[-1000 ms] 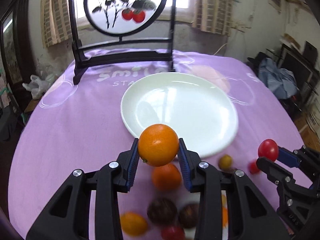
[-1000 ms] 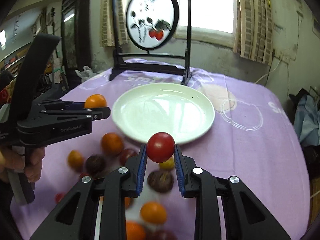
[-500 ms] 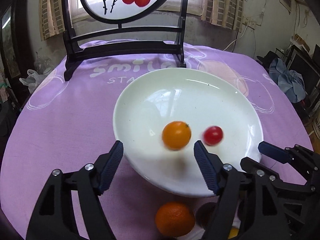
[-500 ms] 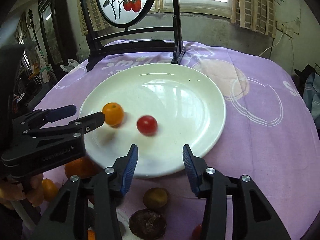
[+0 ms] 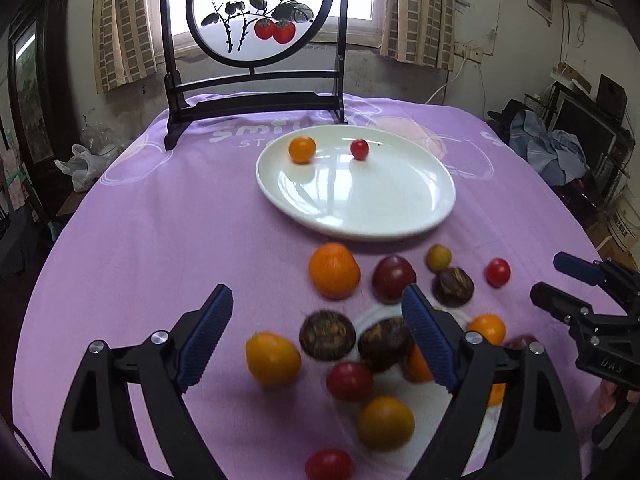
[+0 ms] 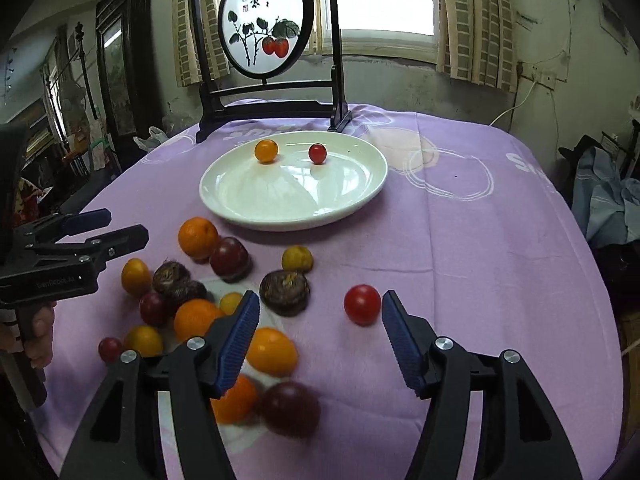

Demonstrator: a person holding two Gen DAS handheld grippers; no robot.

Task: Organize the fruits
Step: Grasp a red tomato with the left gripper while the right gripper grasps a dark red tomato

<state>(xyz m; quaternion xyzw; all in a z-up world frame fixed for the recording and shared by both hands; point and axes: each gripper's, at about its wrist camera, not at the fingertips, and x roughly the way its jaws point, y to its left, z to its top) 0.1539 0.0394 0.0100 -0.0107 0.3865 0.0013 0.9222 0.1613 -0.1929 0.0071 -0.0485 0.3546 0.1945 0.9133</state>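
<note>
Both hand-held grippers, left [image 5: 316,336] and right [image 6: 320,340], are opening, empty, above scattered fruit before the plate [image 6: 248,208].

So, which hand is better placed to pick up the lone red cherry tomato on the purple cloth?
Right. The right tongs, empty and opening, point straight at the lone red cherry tomato. The left tongs, also opening, hang over the dark round fruits, away from it.
</note>
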